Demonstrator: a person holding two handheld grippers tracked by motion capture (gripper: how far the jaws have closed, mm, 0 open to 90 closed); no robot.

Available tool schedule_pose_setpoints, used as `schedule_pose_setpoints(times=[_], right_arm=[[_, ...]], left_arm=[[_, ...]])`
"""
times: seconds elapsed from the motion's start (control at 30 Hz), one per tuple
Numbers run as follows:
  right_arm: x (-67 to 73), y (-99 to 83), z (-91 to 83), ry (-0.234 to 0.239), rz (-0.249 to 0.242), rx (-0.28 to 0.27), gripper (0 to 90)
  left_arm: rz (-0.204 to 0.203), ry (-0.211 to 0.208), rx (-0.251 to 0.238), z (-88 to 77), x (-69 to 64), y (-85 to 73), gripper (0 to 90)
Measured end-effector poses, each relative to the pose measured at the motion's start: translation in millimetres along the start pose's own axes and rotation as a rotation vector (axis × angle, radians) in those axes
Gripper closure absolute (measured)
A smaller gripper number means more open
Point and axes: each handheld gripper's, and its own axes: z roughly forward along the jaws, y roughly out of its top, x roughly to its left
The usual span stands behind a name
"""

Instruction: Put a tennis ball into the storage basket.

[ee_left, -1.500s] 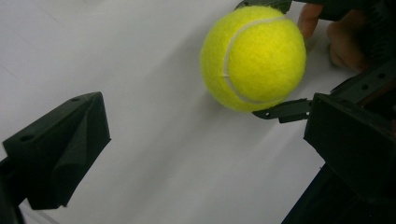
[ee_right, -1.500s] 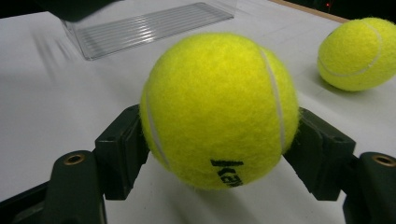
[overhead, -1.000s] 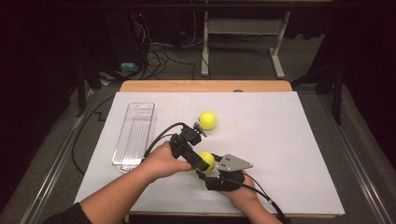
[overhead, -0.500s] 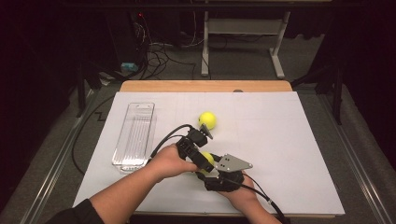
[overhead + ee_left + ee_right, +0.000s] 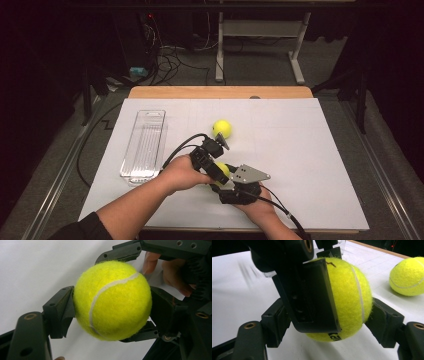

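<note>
A yellow tennis ball (image 5: 223, 169) is held just above the white table cover, near the front middle. My left gripper (image 5: 111, 313) has just been closing and is now shut on the ball, one black pad on each side. My right gripper (image 5: 329, 322) also has the ball between its jaws. Those jaws have just been opening a little, and its pads still touch the felt. In the high view the left gripper (image 5: 212, 160) comes in from the left and the right gripper (image 5: 231, 182) from below. A second tennis ball (image 5: 222, 128) lies free farther back.
A clear plastic tray (image 5: 145, 145) lies lengthwise at the left of the white cover (image 5: 310, 150). The second ball (image 5: 408, 276) sits to the upper right in the right gripper view. Cables trail from both grippers. The wooden table edge (image 5: 220, 92) runs along the back.
My left gripper has shifted in onto the ball and its jaws have gone from wide open to shut on it. The right hand has kept still.
</note>
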Motion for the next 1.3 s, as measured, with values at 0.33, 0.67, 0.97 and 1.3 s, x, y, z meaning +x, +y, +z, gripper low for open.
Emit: schedule_pose_setpoints(times=[0.33, 0.67, 0.97, 1.3], right_arm=[[-0.5, -1.0, 2.4, -0.016, 0.019, 0.008, 1.7], [-6.9, -3.0, -7.8, -0.027, 0.025, -0.019, 0.0], [-26.9, -8.9, -32.3, -0.084, 0.034, -0.044, 0.0], [-53.0, -19.6, -63.3, -0.177, 0.064, -0.054, 0.0]], left_arm=[[-0.001, 0.010, -0.005, -4.3, -0.1, 2.0, 26.8], [-0.018, 0.050, 0.000, -12.6, 9.0, -1.0, 26.9], [-0.053, 0.101, 0.014, -26.8, 21.2, -6.4, 26.9], [-0.093, 0.147, 0.031, -44.9, 41.8, -16.5, 26.9]])
